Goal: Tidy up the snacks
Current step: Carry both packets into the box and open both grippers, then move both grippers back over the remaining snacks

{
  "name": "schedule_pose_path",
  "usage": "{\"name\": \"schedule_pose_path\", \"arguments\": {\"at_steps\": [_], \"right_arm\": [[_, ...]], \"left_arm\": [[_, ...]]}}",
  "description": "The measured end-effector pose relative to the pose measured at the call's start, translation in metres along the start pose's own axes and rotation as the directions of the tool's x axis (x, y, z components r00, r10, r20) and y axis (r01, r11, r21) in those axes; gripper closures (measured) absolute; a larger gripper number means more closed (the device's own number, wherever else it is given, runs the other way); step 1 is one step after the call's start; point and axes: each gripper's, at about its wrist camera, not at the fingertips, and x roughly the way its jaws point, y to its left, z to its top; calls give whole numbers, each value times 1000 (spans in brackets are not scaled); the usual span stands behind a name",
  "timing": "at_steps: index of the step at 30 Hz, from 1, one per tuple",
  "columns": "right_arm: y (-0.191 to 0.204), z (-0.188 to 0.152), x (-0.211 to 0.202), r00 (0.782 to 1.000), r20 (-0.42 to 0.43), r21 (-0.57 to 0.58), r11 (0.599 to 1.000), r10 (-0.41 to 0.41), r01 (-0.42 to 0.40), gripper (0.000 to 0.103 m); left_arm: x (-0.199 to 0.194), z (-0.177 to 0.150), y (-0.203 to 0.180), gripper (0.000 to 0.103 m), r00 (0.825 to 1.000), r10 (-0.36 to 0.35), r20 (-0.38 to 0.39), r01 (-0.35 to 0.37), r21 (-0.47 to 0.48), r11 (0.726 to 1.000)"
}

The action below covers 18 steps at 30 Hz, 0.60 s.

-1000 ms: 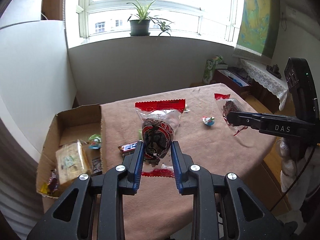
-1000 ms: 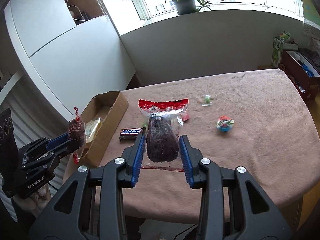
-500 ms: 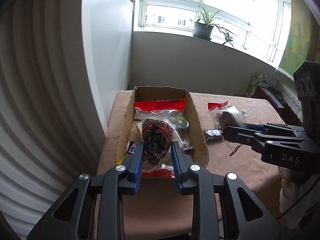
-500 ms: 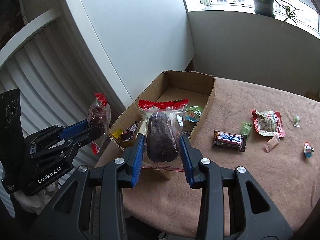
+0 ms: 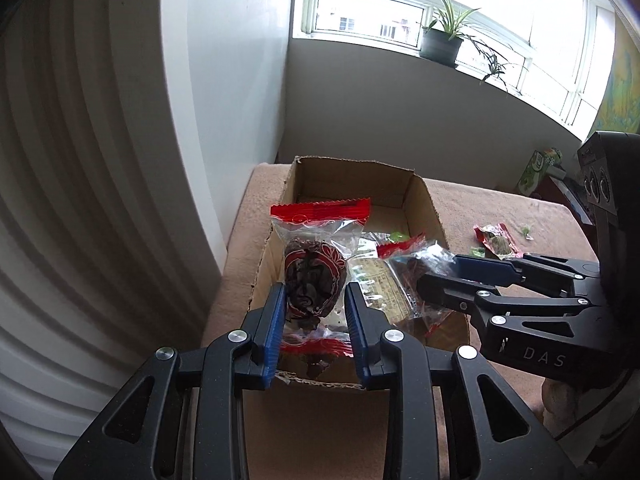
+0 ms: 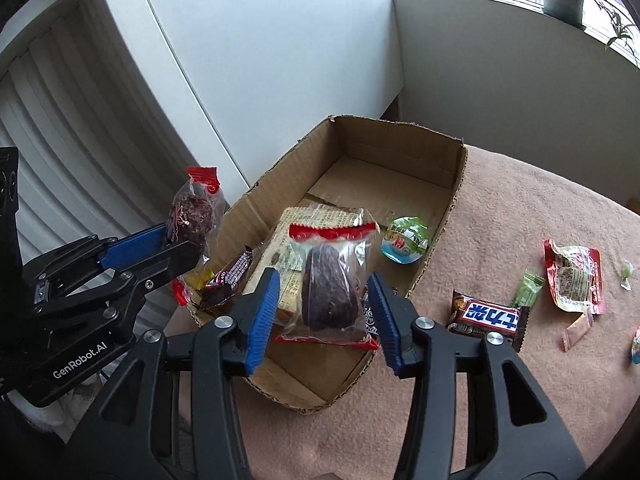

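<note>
My left gripper (image 5: 315,292) is shut on a clear red-edged packet with a dark round cake (image 5: 316,280), held over the near end of the open cardboard box (image 5: 434,216). In the right wrist view that packet (image 6: 192,216) hangs at the box's left wall. My right gripper (image 6: 322,280) has its jaws spread wider than a second dark cake packet (image 6: 328,292), which sits between them over the box (image 6: 460,184); the jaws do not touch it. In the left wrist view that packet (image 5: 420,264) lies at the right gripper's tip.
Inside the box lie a cracker pack (image 6: 296,240), a green jelly cup (image 6: 406,238) and a small dark bar (image 6: 230,276). On the brown tablecloth (image 6: 520,216) to the right lie a chocolate bar (image 6: 488,318), a green candy (image 6: 528,290), a red packet (image 6: 574,276) and small sweets.
Both grippers have moved closer over the box. My right gripper's jaws have opened away from their cake packet. My left gripper still holds its packet.
</note>
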Motion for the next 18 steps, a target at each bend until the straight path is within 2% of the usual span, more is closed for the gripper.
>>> {"name": "schedule_pose_path", "arguments": {"at_steps": [2,3,10,12,15,18], "right_arm": [[-4,0,-8,1000,21,-1,1000,10,-10,31],[-8,0,-13,1000,26,5,1000,18,-18,31],[-48,-25,-82,993,113,72,996,36,-44,30],[-60,-41,-109,988,152,94,995,24,-39,30],[-80,-70,-154,977,213,149,988,4,-37,23],[-97,-106,-201,962,272,192,981,-21,-32,23]], "left_arm": [[-3,0,1,53,1000,18,7,-18,-16,1000],[-5,0,1,51,1000,26,13,-26,-25,999],[-43,-3,-16,51,997,25,72,-21,-51,998],[-61,-7,-29,51,995,21,95,-18,-33,999],[-92,-13,-51,51,989,26,147,-25,-7,1000],[-124,-21,-73,51,980,2,198,-5,14,1000]]}}
